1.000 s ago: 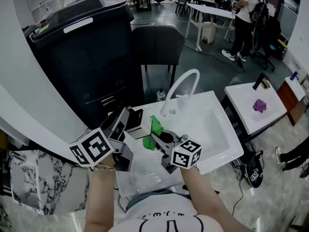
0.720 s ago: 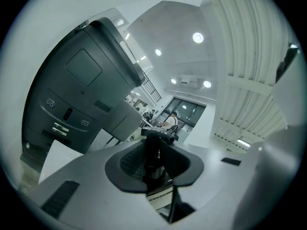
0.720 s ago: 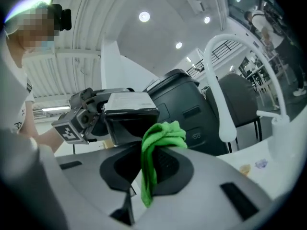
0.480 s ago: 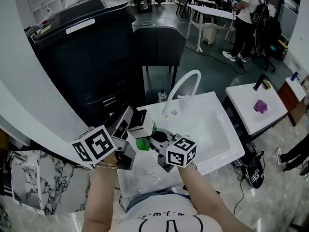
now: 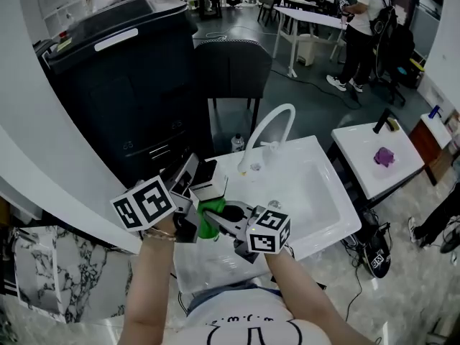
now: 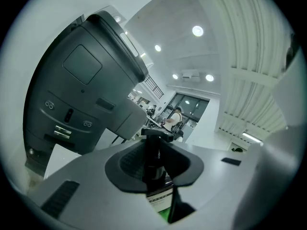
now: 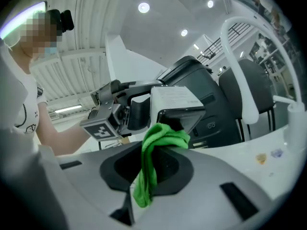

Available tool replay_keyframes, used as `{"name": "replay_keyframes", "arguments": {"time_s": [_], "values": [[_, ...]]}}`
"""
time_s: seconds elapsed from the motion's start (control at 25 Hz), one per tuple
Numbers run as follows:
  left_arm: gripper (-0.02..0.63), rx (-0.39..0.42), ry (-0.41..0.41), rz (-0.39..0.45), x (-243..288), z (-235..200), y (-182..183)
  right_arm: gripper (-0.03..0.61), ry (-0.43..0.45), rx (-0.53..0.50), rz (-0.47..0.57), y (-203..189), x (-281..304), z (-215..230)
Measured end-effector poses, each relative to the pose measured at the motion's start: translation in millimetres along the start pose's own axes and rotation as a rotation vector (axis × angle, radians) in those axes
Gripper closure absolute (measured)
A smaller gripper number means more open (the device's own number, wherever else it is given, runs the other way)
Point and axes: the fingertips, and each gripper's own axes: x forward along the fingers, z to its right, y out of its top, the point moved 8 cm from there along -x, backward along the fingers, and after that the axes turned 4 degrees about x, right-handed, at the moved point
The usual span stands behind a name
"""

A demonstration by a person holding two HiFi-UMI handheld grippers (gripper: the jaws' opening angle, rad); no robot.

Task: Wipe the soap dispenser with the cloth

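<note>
The left claw (image 6: pixel 154 153) pinches one boxy white soap dispenser (image 5: pixel 209 186) with a black pump; the right claw (image 7: pixel 147 176) clamps one crumpled green cloth (image 7: pixel 154 150) just beneath it, over one glossy white sink's (image 5: pixel 318 194) near-left rim.

Both clamped, left hand-held gripper (image 5: pixel 196 185) and right hand-held gripper (image 5: pixel 218 215) point level.

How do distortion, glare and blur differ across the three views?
Left gripper view: heavy fisheye, black corners, ceiling lamps blown out, the dispenser dark against the bright room. Right gripper view: the same fisheye and black corners; a mosaic patch covers a face; the cloth is sharp. Head view: dim overall, the wall bowed.
</note>
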Motion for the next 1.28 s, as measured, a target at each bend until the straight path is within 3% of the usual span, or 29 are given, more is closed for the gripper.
{"name": "replay_keyframes", "arguments": {"time_s": [0.16,0.28,0.4,0.52,0.6,0.88,1.16,1.28], "values": [[0.517,-0.002,-0.029,-0.003,0,2,0,0.528,-0.042,0.03,-0.008,-4,-6,7],[0.517,0.046,-0.099,-0.009,-3,6,1,0.528,-0.186,0.051,-0.024,-7,-18,24],[0.517,0.1,-0.171,-0.015,-8,8,-1,0.528,-0.238,0.089,0.059,-1,-29,34],[0.517,0.075,-0.218,-0.016,-9,7,-7,0.528,-0.199,0.148,0.178,10,-35,35],[0.517,0.046,-0.218,-0.013,-9,4,-7,0.528,-0.188,0.152,0.19,10,-35,34],[0.52,0.044,-0.146,0.01,-7,-5,-7,0.528,-0.123,0.105,0.168,10,-35,25],[0.522,0.025,-0.079,0.013,-1,-14,-9,0.529,0.08,0.066,0.086,4,-29,2],[0.522,0.053,-0.078,0.013,0,-13,-9,0.529,0.1,0.047,0.055,4,-28,0]]}}
